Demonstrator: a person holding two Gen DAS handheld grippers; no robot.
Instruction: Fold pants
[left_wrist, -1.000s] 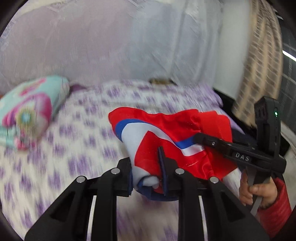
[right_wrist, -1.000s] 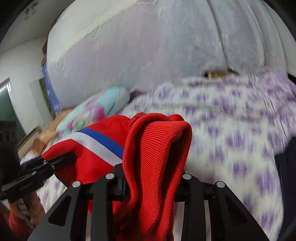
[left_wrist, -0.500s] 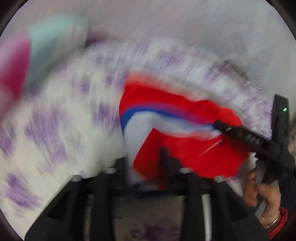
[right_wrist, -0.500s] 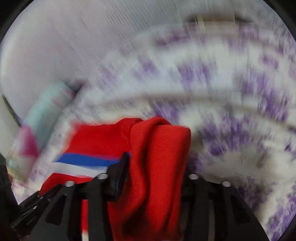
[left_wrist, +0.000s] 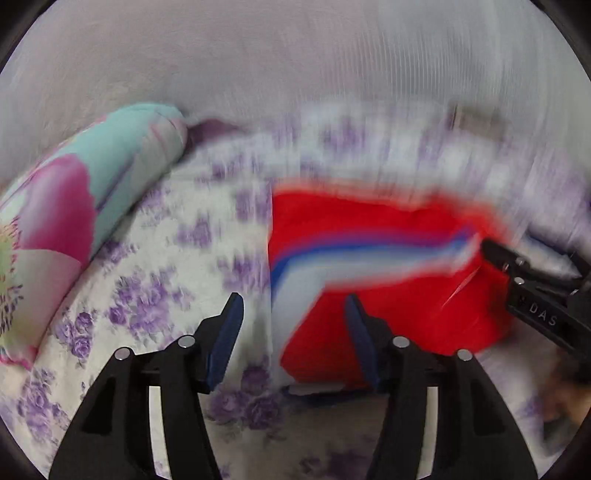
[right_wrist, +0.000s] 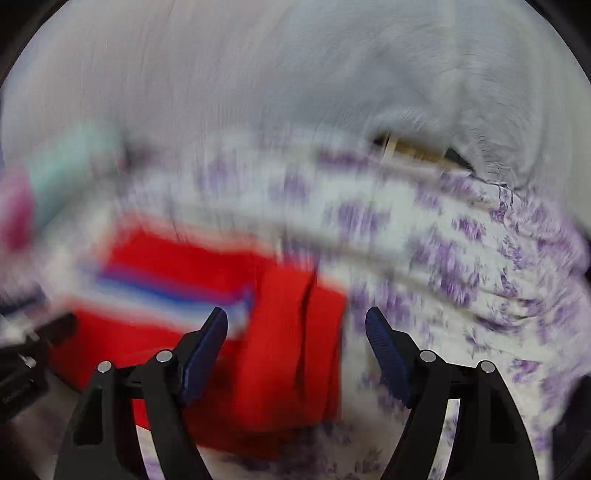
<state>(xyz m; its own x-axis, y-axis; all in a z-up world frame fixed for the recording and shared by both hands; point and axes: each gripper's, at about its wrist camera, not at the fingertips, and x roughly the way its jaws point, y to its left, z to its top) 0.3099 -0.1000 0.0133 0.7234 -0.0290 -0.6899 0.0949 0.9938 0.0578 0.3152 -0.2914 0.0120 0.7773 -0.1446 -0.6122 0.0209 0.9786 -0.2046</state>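
Red pants (left_wrist: 388, 295) lie folded on floral bed sheet (left_wrist: 155, 280). Left gripper (left_wrist: 293, 332) & right gripper (right_wrist: 295, 343) jaws just opened wide, pads off cloth, nothing held.

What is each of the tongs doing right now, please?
Left tongs: open, just been opening, red pants released.
Right tongs: open, just been opening, holding nothing.

Motion blur smears the red pants (left_wrist: 388, 295) and their stripe edges in both views. The flowered pillow (left_wrist: 55, 236) runs off the left edge. The right claw (left_wrist: 532, 273) is cut by the frame edge, and the hand beneath it is too blurred to make out.
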